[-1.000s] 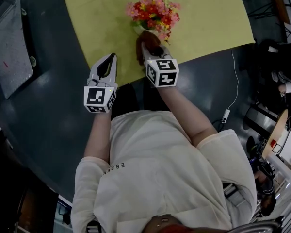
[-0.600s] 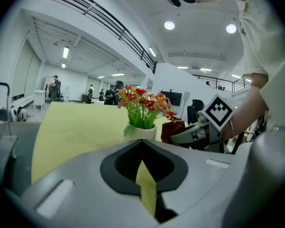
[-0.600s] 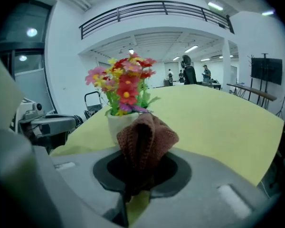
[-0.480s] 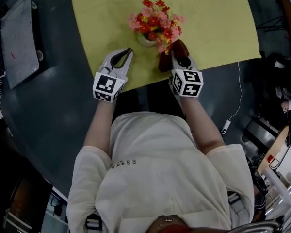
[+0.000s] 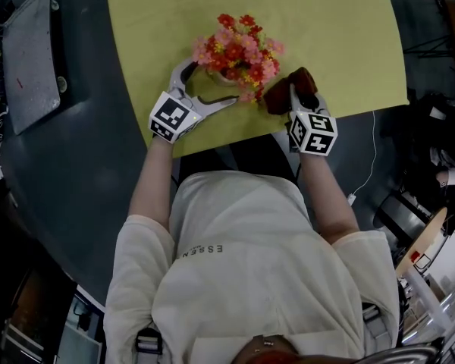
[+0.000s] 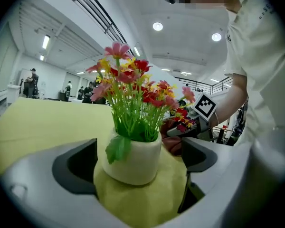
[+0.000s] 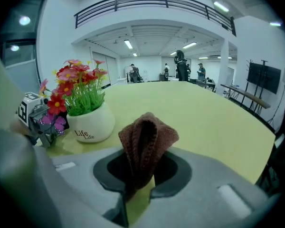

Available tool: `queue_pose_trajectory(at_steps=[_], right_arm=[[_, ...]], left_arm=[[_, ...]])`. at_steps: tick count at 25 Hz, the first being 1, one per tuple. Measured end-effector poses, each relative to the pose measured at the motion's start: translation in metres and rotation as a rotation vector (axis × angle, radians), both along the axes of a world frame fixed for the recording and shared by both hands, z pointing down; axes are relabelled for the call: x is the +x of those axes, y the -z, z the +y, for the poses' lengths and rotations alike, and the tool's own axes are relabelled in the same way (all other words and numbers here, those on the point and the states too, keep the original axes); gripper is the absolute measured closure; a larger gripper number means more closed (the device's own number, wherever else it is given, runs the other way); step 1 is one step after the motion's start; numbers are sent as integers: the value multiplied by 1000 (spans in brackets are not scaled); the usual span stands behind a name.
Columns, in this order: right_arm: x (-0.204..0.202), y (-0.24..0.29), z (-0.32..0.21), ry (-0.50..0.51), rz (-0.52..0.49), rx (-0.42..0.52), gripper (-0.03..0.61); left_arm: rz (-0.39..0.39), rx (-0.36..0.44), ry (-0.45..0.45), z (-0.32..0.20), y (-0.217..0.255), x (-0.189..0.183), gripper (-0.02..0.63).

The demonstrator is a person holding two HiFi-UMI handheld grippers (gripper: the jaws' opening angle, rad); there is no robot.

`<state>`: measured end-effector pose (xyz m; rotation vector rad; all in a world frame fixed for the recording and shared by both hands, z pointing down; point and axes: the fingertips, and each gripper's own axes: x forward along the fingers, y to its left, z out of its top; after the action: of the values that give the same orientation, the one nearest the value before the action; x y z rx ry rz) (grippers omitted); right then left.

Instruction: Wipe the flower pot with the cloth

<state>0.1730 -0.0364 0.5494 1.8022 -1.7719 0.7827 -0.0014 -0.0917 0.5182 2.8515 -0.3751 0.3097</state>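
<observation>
Flower pot, white, round, upright on the yellow-green worktop, near its front edge. "Life" is printed on the side of the pot in the right gripper view. Red, pink and yellow artificial flowers with green stems fill the pot.

Left hand-held gripper: jaws opening, spread wide. The pot stands between them, one jaw on either side. In the left gripper view there's a gap between each pad and the pot wall, so no contact. The gripper lies low, close to level with the worktop.

Right hand-held gripper: jaws closed on the brown knitted cloth. The cloth is bunched and folded, sticking up out of the jaws. It's just right of the pot, apart from it, not touching. Gripper tilted down towards the worktop.

Marker cubes sit on the back of both grippers, left and right. Person in a white shirt stands at the worktop edge, both arms forward. Several people stand far off in the hall behind.
</observation>
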Motion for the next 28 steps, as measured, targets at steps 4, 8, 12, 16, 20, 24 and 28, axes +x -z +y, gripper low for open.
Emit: queue_pose_trajectory(at_steps=[4, 8, 12, 16, 20, 24, 28], right_arm=[[3, 0, -21, 41, 8, -1, 523], [4, 6, -45, 79, 12, 17, 522], [11, 2, -61, 125, 11, 2, 522], [22, 2, -69, 157, 7, -4, 522], [25, 0, -72, 185, 0, -7, 522], [28, -1, -69, 199, -9, -6, 522], [28, 1, -65, 219, -8, 1, 523]], left_arm=[[-44, 27, -47, -10, -9, 15, 51], [-73, 60, -102, -15, -10, 29, 49], [-86, 81, -134, -19, -11, 46, 46], [-134, 61, -153, -17, -20, 57, 48], [-149, 61, -146, -16, -21, 57, 60], [-161, 64, -147, -14, -21, 60, 59], [-161, 85, -130, -11, -19, 59, 51]])
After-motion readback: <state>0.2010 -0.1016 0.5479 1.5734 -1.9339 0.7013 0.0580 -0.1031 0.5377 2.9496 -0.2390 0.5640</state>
